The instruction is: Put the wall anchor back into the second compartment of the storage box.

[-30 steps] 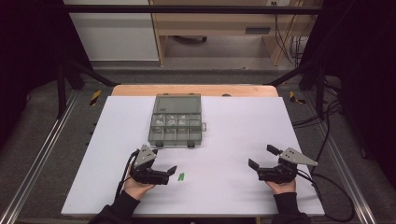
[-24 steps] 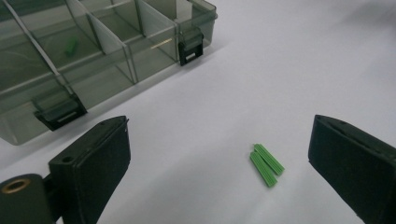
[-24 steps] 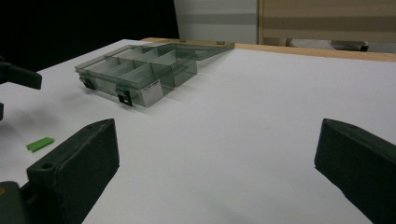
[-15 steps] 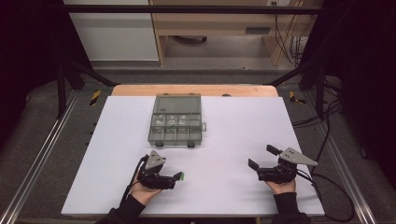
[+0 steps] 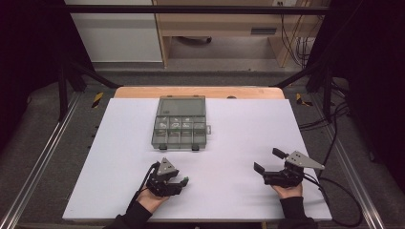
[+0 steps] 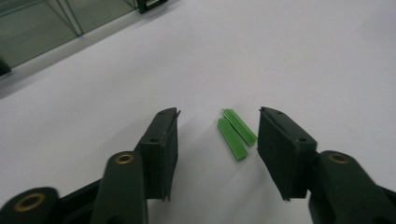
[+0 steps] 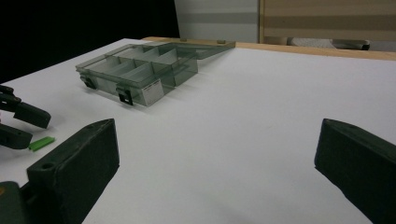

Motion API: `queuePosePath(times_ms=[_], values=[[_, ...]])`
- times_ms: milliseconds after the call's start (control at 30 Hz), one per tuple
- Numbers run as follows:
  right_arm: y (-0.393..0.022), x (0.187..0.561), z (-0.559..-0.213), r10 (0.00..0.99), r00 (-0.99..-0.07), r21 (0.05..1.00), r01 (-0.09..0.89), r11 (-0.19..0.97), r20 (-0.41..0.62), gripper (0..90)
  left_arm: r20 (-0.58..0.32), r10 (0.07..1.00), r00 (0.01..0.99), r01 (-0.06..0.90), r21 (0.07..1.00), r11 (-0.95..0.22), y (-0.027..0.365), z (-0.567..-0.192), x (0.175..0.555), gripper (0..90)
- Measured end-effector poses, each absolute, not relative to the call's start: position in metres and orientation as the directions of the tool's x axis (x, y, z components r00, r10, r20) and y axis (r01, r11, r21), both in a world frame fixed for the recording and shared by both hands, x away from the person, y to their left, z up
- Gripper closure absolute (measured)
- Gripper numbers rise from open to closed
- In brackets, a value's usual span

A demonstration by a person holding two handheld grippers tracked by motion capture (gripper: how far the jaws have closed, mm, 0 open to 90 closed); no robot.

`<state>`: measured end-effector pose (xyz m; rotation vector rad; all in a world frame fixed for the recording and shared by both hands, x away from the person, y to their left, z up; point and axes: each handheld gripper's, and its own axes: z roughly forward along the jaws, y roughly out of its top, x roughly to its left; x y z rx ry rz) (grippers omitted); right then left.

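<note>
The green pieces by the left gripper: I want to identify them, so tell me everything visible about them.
The green pieces are two small ribbed strips, plastic by the look, lying flat side by side and touching on the white table. They sit between the left gripper jaws, which have just been closing but do not touch them yet; the strips lie nearer one jaw.

- The high view looks forward and down from above the person's side; the white table [image 5: 239, 129] fills the middle, the compartment box [image 5: 180, 125] lies toward 12 o'clock.
- The left gripper view sits very near the table surface, looking along its jaws at two green pieces [image 6: 236, 133]; the box corner is at 10 o'clock.
- The right gripper view is low and looks across the table; the box [image 7: 140, 70] is at 11 o'clock.
- Both gripper views share the green pieces [image 7: 42, 143] and the box.
</note>
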<state>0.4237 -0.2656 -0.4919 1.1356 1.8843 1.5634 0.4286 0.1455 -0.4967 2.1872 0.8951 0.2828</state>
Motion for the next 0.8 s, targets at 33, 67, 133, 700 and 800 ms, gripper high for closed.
queuePosePath(times_ms=[33, 67, 133, 700, 800], values=[[-0.2656, 0.4237, -0.4920, 0.808, -0.565, 0.950, 0.312, 0.024, 0.165, 0.3, -0.072, 0.677, 0.732, 0.515, 0.709, -0.482, 0.1447, -0.4970, 0.4283, 50.6], [-0.2656, 0.4241, -0.4922, 0.808, -0.567, 0.951, 0.309, 0.028, 0.161, 0.3, -0.070, 0.676, 0.734, 0.515, 0.706, -0.486, 0.1440, -0.4974, 0.4280, 52.5], [-0.2654, 0.4242, -0.4924, 0.807, -0.568, 0.950, 0.310, 0.029, 0.161, 0.3, -0.069, 0.670, 0.739, 0.512, 0.704, -0.493, 0.1426, -0.4974, 0.4272, 56.6], [-0.2651, 0.4244, -0.4925, 0.807, -0.567, 0.949, 0.313, 0.027, 0.164, 0.3, -0.034, 0.680, 0.733, 0.511, 0.687, -0.517, 0.1377, -0.4966, 0.4251, 80.6], [-0.2651, 0.4243, -0.4925, 0.807, -0.567, 0.949, 0.313, 0.027, 0.164, 0.3, -0.031, 0.681, 0.731, 0.513, 0.684, -0.520, 0.1375, -0.4963, 0.4253, 83.4]])
